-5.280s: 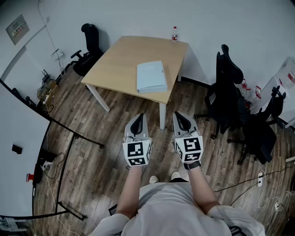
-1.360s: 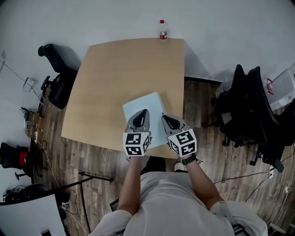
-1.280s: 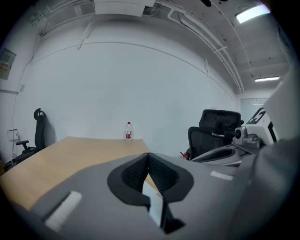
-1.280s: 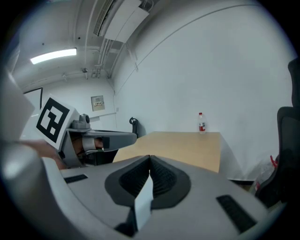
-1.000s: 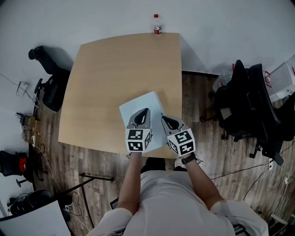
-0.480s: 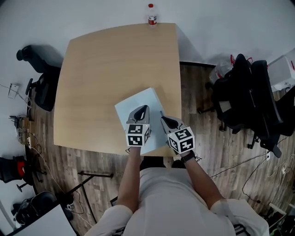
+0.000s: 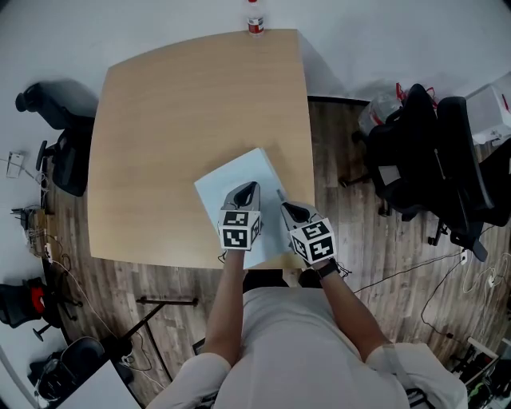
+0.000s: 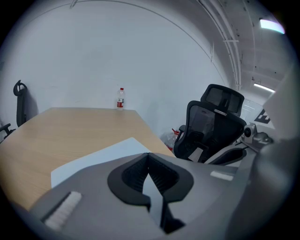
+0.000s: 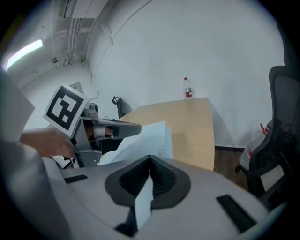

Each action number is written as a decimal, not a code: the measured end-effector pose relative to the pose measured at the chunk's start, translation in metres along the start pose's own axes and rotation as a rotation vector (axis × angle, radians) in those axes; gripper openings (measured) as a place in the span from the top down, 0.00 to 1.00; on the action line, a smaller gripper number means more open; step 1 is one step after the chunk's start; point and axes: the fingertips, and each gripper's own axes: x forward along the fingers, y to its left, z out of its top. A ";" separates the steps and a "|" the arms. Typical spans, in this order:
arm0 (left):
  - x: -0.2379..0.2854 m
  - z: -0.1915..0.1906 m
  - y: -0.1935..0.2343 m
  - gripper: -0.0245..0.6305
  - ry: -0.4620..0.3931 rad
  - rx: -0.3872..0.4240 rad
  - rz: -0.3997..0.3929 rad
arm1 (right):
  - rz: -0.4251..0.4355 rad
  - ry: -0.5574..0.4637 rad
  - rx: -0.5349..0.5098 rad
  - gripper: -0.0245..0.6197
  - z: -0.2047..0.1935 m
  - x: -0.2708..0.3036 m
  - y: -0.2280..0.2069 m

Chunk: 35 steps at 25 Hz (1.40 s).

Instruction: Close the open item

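A flat pale-blue folder (image 7: 227,188) lies near the front right corner of the wooden table (image 7: 176,120). My left gripper (image 7: 246,190) is over its middle, shut with nothing between the jaws. My right gripper (image 7: 285,210) is over the folder's right edge, also shut and empty. In the left gripper view the folder (image 8: 101,157) lies just beyond the closed jaws (image 8: 149,158). In the right gripper view the folder (image 9: 152,133) shows two layers at its near edge, with the left gripper (image 9: 105,129) above it. How far the cover is lifted is unclear.
A small bottle with a red label (image 7: 255,24) stands at the table's far edge by the white wall. Black office chairs (image 7: 431,152) crowd the wooden floor to the right. Another chair (image 7: 56,144) and cables lie on the left.
The person has walked up to the table. Both grippers, first held over the floor, now hover over the folder; over the last second they barely moved and stayed shut.
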 end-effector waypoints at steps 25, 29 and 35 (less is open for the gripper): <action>0.030 -0.030 0.001 0.95 0.106 0.060 -0.015 | -0.048 0.069 0.075 0.94 -0.033 0.019 -0.024; 0.035 -0.032 0.002 0.95 0.118 0.058 -0.007 | -0.053 0.076 0.079 0.94 -0.036 0.022 -0.026; 0.043 -0.052 0.004 0.95 0.234 0.084 0.003 | -0.054 0.091 0.071 0.94 -0.040 0.025 -0.025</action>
